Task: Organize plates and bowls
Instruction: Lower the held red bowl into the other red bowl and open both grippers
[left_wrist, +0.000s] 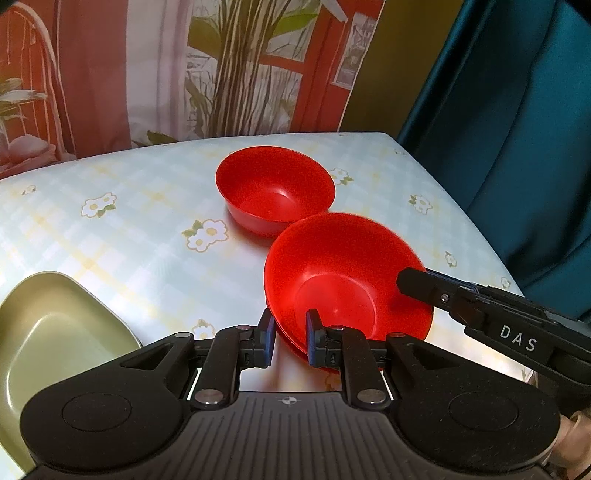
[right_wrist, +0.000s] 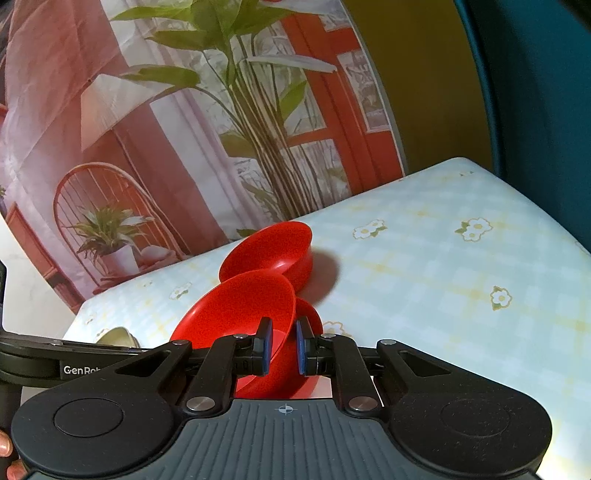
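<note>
A red bowl (left_wrist: 343, 273) (right_wrist: 240, 310) sits near me on the flowered tablecloth, and both grippers hold it by opposite sides of its rim. My left gripper (left_wrist: 290, 332) is shut on its near-left rim. My right gripper (right_wrist: 282, 343) is shut on the bowl's wall; in the left wrist view its finger (left_wrist: 410, 282) lies over the right rim. The edge of a second red bowl (right_wrist: 312, 315) shows just under the held one. Another red bowl (left_wrist: 275, 188) (right_wrist: 269, 247) stands upright right behind, almost touching. An olive-green plate (left_wrist: 48, 332) (right_wrist: 116, 338) lies at the near left.
The table (left_wrist: 129, 229) (right_wrist: 443, 295) has a pale checked cloth and ends at a printed backdrop (left_wrist: 240, 74). A teal fabric surface (left_wrist: 517, 147) rises along the table's right edge. A hand (right_wrist: 5, 446) shows at the lower left of the right wrist view.
</note>
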